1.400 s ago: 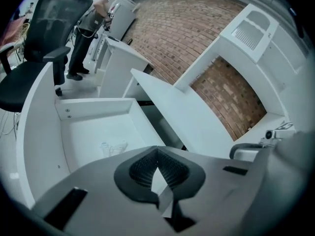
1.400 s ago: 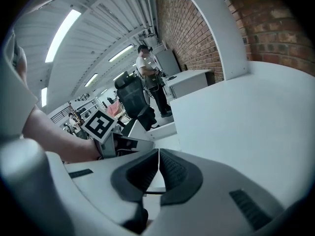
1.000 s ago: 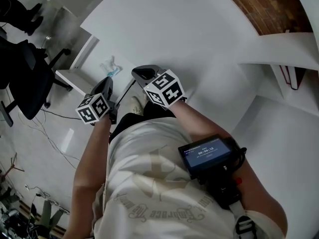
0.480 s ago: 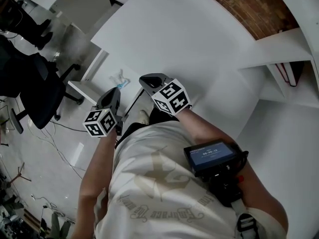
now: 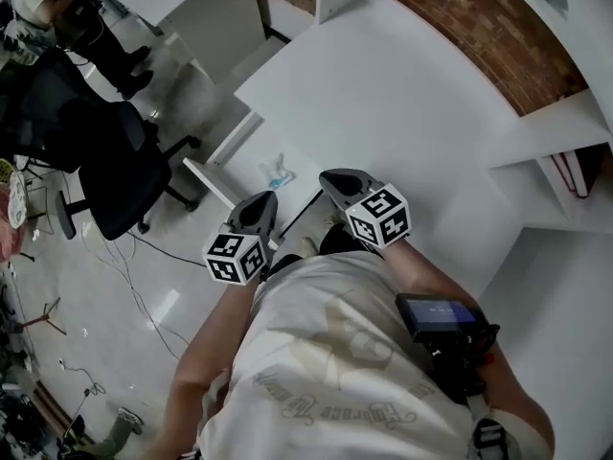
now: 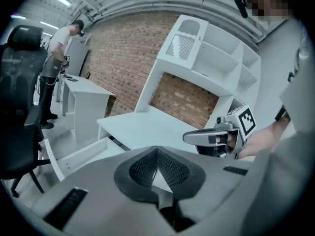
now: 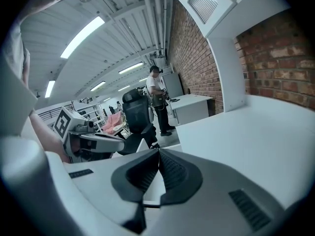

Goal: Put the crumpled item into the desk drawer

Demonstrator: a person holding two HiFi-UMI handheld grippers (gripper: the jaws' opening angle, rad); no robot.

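A small crumpled whitish-blue item (image 5: 275, 172) appears to lie inside the open white desk drawer (image 5: 218, 182) at the desk's left end. My left gripper (image 5: 262, 199) hovers just short of it, shut and empty. To its right my right gripper (image 5: 331, 176) is held over the desk's front edge, also shut with nothing in it. In the left gripper view the pads (image 6: 157, 151) meet, with the drawer (image 6: 81, 154) ahead on the left and the right gripper (image 6: 194, 137) alongside. The right gripper view has its jaws (image 7: 158, 151) closed, and the left gripper (image 7: 115, 144) is at the left.
The white desk (image 5: 402, 94) runs along a brick wall (image 5: 479, 27), with white shelves (image 5: 565, 132) at the right. A black office chair (image 5: 120, 166) stands left of the drawer. A person (image 6: 56, 58) works at another desk farther off. Cables lie on the floor (image 5: 124, 286).
The head view has swung, so desk, drawer and grippers sit lower and further right in the picture. Both grippers stay shut and hold about the same place relative to the crumpled item.
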